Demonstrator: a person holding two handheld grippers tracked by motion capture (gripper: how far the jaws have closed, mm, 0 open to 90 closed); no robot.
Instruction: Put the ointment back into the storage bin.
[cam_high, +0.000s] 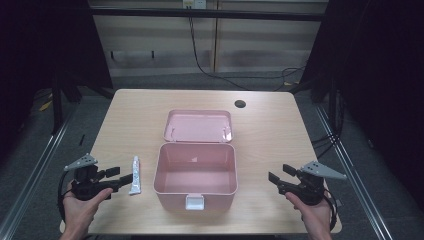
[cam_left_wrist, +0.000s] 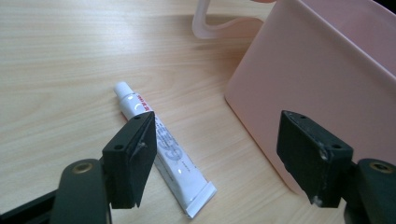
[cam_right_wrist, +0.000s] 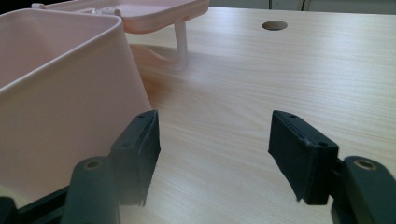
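Observation:
A pink plastic box (cam_high: 195, 172) stands open at the table's middle front, its lid (cam_high: 198, 125) folded back behind it; its inside looks bare. A small white tube (cam_high: 135, 175) with a white cap lies flat just left of the box. My left gripper (cam_high: 120, 175) hovers open over the tube's near end, nothing held; in the left gripper view the tube (cam_left_wrist: 163, 147) lies by the left jaw and the box wall (cam_left_wrist: 322, 79) rises at right. My right gripper (cam_high: 278, 176) is open to the right of the box, jaws toward its wall (cam_right_wrist: 60, 102).
The light wooden table (cam_high: 270, 135) has a round cable hole (cam_high: 240, 104) at the back right. Bare wood lies on both sides of the box. A white latch (cam_high: 194, 202) sits on the box's front. Metal rails and cables run along the floor beside the table.

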